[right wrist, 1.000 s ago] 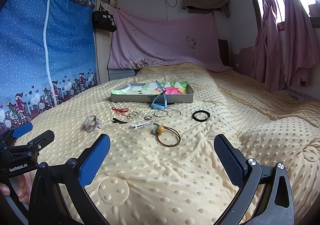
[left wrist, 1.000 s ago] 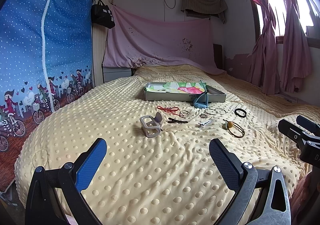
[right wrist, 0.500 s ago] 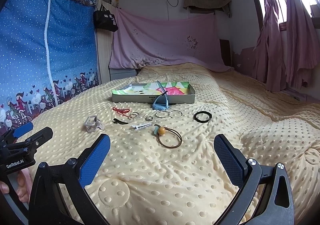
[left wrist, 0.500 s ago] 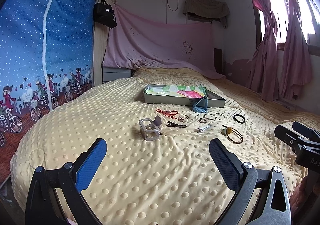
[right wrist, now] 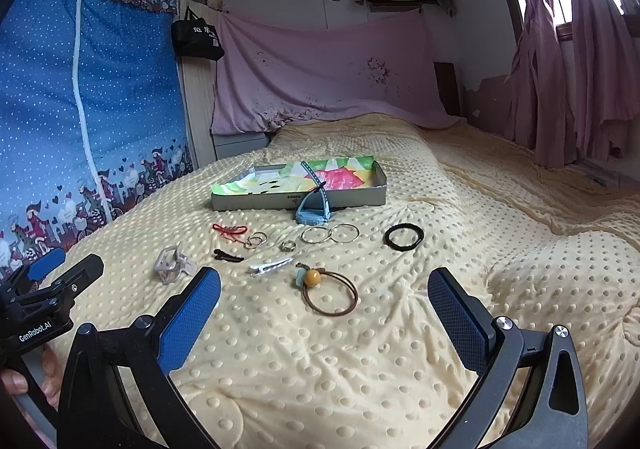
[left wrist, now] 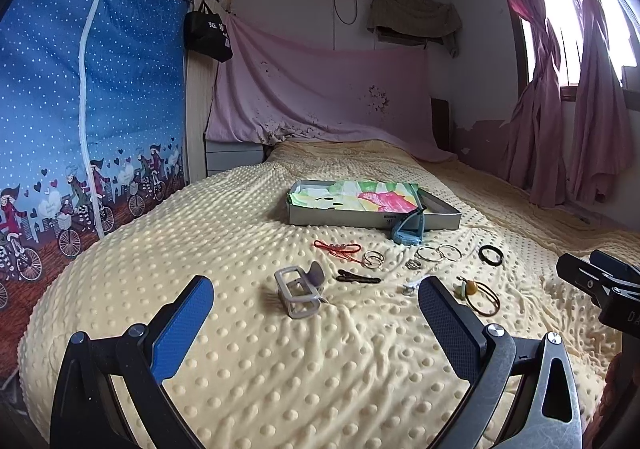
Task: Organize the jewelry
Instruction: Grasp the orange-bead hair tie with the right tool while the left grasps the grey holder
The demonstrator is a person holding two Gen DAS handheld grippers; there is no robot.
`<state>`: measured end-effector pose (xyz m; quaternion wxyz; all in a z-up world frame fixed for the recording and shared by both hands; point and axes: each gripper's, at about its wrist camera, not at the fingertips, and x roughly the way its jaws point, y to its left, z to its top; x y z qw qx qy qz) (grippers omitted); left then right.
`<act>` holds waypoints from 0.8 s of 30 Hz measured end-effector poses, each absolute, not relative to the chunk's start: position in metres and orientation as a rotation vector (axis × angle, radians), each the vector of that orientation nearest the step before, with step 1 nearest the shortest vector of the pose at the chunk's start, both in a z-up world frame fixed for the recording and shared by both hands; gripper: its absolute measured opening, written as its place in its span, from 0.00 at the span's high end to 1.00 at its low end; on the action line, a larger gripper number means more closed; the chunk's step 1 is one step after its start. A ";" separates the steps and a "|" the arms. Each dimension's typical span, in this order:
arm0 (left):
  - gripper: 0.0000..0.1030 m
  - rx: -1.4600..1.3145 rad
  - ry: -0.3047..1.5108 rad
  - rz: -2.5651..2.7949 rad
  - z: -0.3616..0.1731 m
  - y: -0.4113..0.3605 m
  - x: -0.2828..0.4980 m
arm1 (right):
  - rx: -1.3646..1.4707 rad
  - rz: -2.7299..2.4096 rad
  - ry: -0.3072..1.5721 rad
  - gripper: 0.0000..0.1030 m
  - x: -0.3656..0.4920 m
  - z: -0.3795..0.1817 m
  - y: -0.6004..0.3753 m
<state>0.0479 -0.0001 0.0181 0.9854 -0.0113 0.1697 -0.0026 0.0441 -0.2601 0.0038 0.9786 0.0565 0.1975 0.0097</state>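
Jewelry and hair items lie in a loose row on the yellow dotted blanket (left wrist: 224, 249). A shallow grey box (left wrist: 372, 219) with a colourful lining sits behind them, with a blue hair clip (left wrist: 408, 233) leaning on its front wall. In front lie a grey claw clip (left wrist: 298, 291), a red cord (left wrist: 336, 249), a black clip (left wrist: 358, 280), rings (left wrist: 373, 259), two hoops (left wrist: 438, 253), a black hair tie (left wrist: 491, 254) and a brown hair tie with an amber bead (right wrist: 330, 289). My left gripper (left wrist: 316, 309) is open and empty just short of the claw clip. My right gripper (right wrist: 324, 309) is open and empty over the brown hair tie.
A blue fabric wardrobe (left wrist: 80, 109) stands along the bed's left side. A pink sheet (left wrist: 320, 97) hangs at the head of the bed, and pink curtains (left wrist: 580, 109) hang at the right. A white clip (right wrist: 270, 266) lies beside the brown tie.
Both grippers have moved forward toward the row of items, which now look larger and nearer. The jaws stay wide open. Nothing on the bed has moved.
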 end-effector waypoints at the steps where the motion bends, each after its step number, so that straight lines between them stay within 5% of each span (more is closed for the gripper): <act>1: 0.00 -0.028 0.344 -0.003 0.019 0.001 0.051 | 0.113 0.019 0.398 0.01 0.047 0.005 -0.261; 21: 0.00 -0.052 0.457 0.028 -0.004 0.020 0.136 | 0.187 0.055 0.515 0.01 0.147 -0.016 -0.242; 24: 0.00 -0.064 0.474 0.029 -0.009 0.021 0.144 | 0.166 0.064 0.528 0.13 0.154 -0.025 -0.233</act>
